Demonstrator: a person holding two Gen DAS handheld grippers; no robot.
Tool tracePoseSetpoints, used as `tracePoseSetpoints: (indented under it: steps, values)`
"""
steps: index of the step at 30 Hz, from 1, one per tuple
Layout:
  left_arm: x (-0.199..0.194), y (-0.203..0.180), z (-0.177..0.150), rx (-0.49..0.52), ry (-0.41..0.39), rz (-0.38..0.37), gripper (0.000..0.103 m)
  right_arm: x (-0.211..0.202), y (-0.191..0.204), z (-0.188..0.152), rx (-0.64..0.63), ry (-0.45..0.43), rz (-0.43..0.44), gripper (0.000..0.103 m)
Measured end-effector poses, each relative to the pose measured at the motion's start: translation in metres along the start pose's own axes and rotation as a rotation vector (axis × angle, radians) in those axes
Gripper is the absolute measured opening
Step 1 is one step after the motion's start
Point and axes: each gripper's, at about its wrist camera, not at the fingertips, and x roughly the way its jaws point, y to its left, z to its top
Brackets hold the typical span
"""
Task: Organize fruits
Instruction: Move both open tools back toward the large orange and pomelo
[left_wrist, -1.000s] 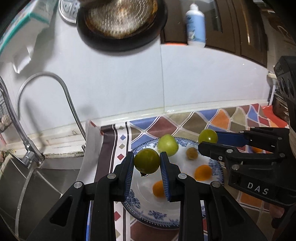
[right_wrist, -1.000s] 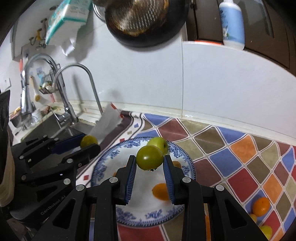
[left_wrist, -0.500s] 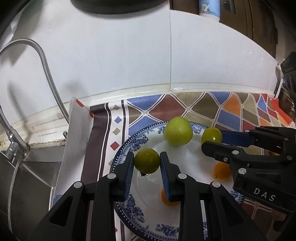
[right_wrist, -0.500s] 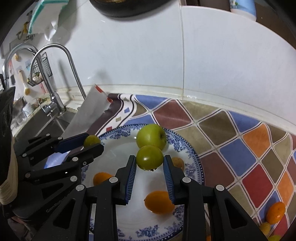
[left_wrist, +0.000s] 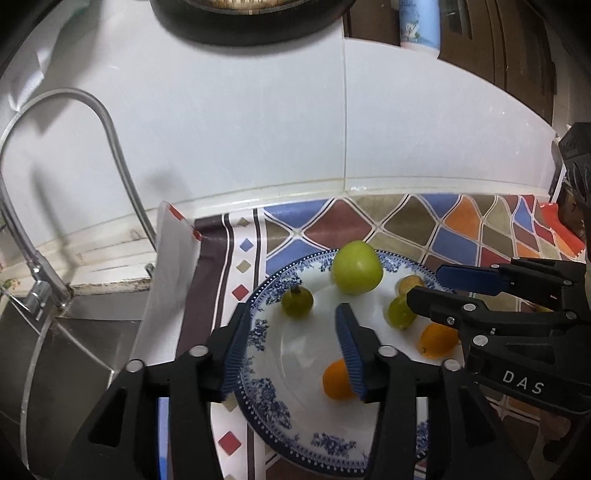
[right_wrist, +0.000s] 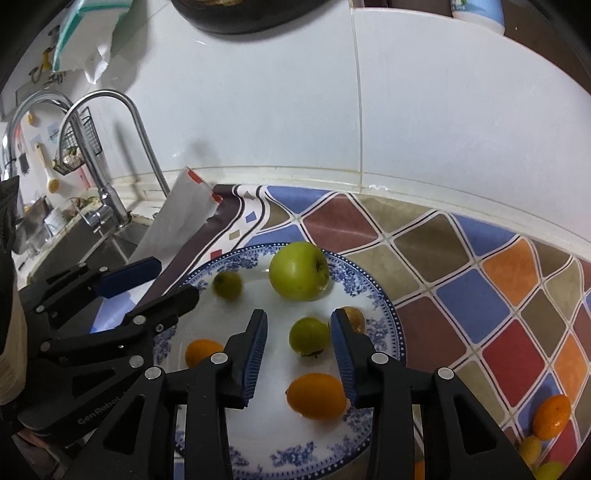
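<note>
A blue-and-white plate (left_wrist: 332, 443) (right_wrist: 388, 321) holds a big green apple (left_wrist: 356, 267) (right_wrist: 299, 271), two orange kumquats and a small brownish fruit (right_wrist: 354, 317). My left gripper (left_wrist: 293, 308) is opening. A small dark-green fruit (left_wrist: 297, 301) (right_wrist: 228, 284) lies on the plate at its fingertips, free of both pads. My right gripper (right_wrist: 298, 314) is opening too. A second small green fruit (right_wrist: 309, 336) (left_wrist: 400, 312) rests on the plate between its pads, with gaps either side. The two grippers hang side by side over the plate.
A patterned mat (right_wrist: 461, 295) covers the counter. Loose orange and yellow fruits (right_wrist: 552, 415) lie at the mat's right edge. A sink (left_wrist: 74, 350) and curved faucet (right_wrist: 110, 147) stand left. A tiled wall rises behind, with a pan (left_wrist: 251, 18) and bottle (left_wrist: 419, 26) above.
Both grippers came down over the plate with their green fruits, then spread their fingers. Each fruit left its pads and now lies on the plate.
</note>
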Motion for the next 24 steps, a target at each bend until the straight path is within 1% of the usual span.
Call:
tracePoseSetpoints:
  steps: [2,9,14,17,18,20,24]
  values:
    - [-0.012,-0.002,-0.001,0.002,-0.024,0.011,0.061,-0.008,0.002,-0.002,-0.006,-0.014,-0.003,0.037]
    - [-0.044,-0.003,-0.003,-0.032,-0.065,0.052,0.063,-0.033,0.006,-0.007,-0.016,-0.042,-0.008,0.037]
    - [-0.070,-0.005,-0.007,-0.069,-0.106,0.054,0.067,-0.058,0.009,-0.012,-0.025,-0.079,-0.016,0.037]
    - [-0.083,-0.009,-0.010,-0.087,-0.116,0.050,0.068,-0.074,0.011,-0.016,-0.028,-0.102,-0.023,0.037]
    - [-0.088,-0.011,-0.012,-0.090,-0.119,0.050,0.070,-0.078,0.011,-0.017,-0.028,-0.107,-0.023,0.038]
    - [-0.097,-0.015,-0.014,-0.093,-0.128,0.051,0.072,-0.089,0.011,-0.022,-0.023,-0.119,-0.028,0.046]
    - [-0.115,-0.025,-0.018,-0.090,-0.141,0.053,0.075,-0.108,0.010,-0.028,-0.016,-0.142,-0.041,0.046]
